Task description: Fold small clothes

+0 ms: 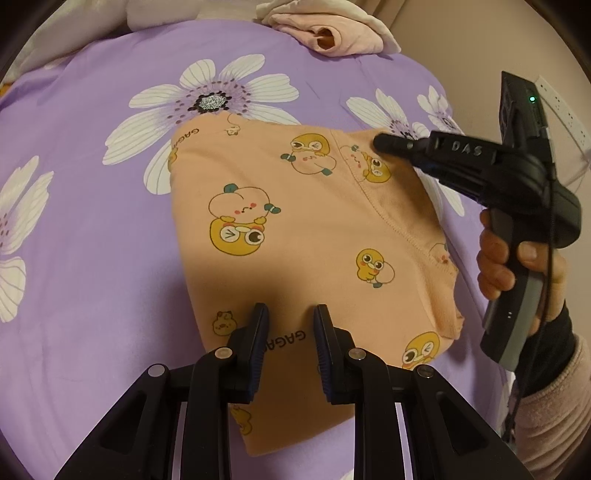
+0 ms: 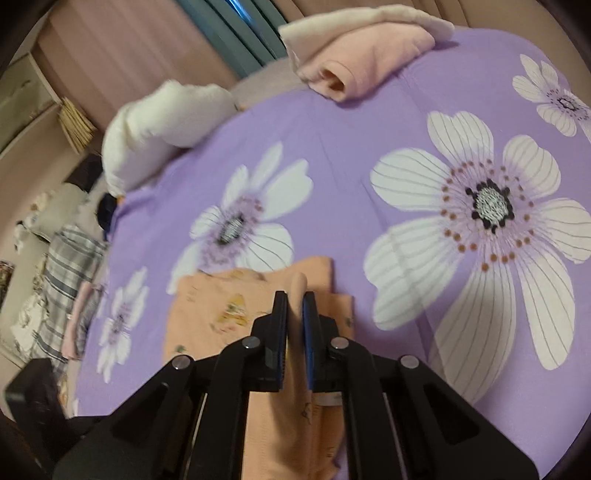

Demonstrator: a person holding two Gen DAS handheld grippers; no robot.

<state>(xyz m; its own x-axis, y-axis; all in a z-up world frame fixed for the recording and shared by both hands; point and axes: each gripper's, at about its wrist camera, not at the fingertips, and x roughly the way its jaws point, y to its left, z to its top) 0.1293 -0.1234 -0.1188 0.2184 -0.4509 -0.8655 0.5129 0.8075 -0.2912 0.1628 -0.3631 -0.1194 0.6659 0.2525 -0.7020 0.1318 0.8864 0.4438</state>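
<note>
Item: small peach garment [image 1: 306,236] with duck print, lying partly folded on a purple floral bed cover [image 1: 92,236], near its middle. Right claw [image 2: 294,317] is pinching a ridge of the peach fabric between its pressed fingers, apparently lifting one edge, though this view is blurred. Left claw [image 1: 290,332] is hovering spread over the garment's near hem, gripping nothing. Pink folded clothes [image 1: 332,33] are sitting at the far edge of the bed. Step in hand: carrying a side flap across for the fold. Next move is calling for laying that flap flat, edges aligned, with the left claw steadying the cloth
</note>
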